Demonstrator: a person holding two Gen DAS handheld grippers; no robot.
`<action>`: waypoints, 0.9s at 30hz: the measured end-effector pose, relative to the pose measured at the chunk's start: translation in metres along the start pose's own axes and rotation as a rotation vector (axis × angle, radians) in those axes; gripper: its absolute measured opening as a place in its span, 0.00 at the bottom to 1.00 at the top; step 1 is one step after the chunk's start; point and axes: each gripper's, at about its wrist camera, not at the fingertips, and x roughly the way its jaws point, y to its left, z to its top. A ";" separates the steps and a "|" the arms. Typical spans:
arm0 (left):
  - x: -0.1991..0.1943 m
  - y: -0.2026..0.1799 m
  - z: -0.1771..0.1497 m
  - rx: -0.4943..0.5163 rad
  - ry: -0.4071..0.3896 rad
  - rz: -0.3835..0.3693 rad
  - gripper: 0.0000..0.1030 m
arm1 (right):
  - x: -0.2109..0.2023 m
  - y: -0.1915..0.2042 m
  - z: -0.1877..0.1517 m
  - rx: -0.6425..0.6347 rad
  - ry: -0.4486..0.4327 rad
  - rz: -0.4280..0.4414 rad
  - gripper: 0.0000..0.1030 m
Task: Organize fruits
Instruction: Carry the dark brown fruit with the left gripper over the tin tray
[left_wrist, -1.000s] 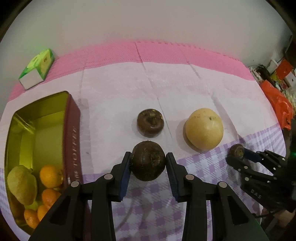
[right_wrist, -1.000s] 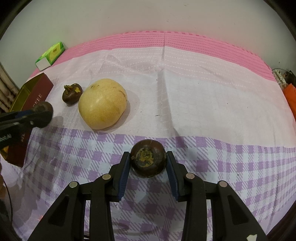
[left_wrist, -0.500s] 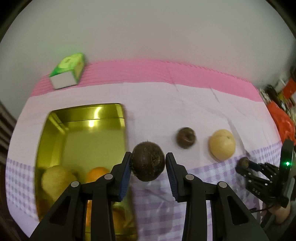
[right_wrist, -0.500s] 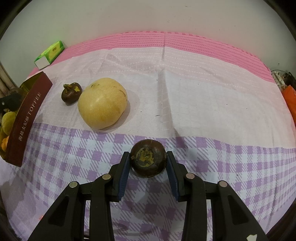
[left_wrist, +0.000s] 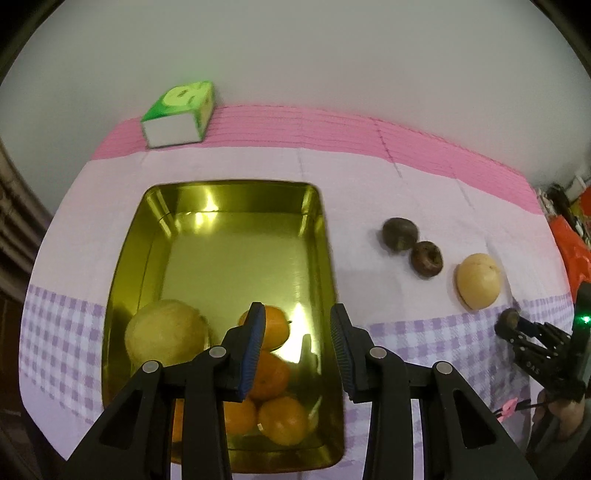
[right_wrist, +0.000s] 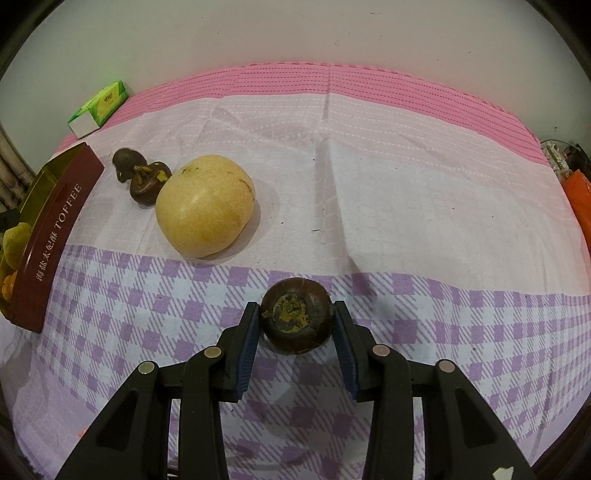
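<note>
My left gripper (left_wrist: 297, 343) is open and empty, held above the near end of the gold tin (left_wrist: 236, 243). The tin holds a yellow-green fruit (left_wrist: 166, 332) and several oranges (left_wrist: 273, 369). Two dark mangosteens (left_wrist: 400, 233) (left_wrist: 426, 258) and a yellow pear (left_wrist: 478, 286) lie on the cloth to the tin's right. My right gripper (right_wrist: 297, 328) is shut on a third mangosteen (right_wrist: 297, 319) above the checked cloth; it shows at the right of the left wrist view (left_wrist: 511, 325).
A green and white box (left_wrist: 179, 114) stands at the back left by the wall. In the right wrist view the tin's maroon side (right_wrist: 51, 232) reads TOFFEE, at far left. Orange bags (left_wrist: 570, 254) lie off the table's right edge.
My left gripper has opened and no longer holds its mangosteen. A second mangosteen now lies beside the first on the cloth, right of the tin. The right gripper stays put.
</note>
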 end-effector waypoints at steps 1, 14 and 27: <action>0.000 -0.006 0.003 0.011 -0.003 -0.008 0.36 | 0.000 0.000 0.000 -0.002 0.000 0.001 0.37; 0.050 -0.082 0.030 0.137 0.073 -0.070 0.37 | 0.000 -0.004 0.001 0.012 0.001 0.020 0.37; 0.100 -0.127 0.046 0.199 0.134 -0.133 0.51 | -0.002 -0.008 0.000 0.036 0.001 0.046 0.37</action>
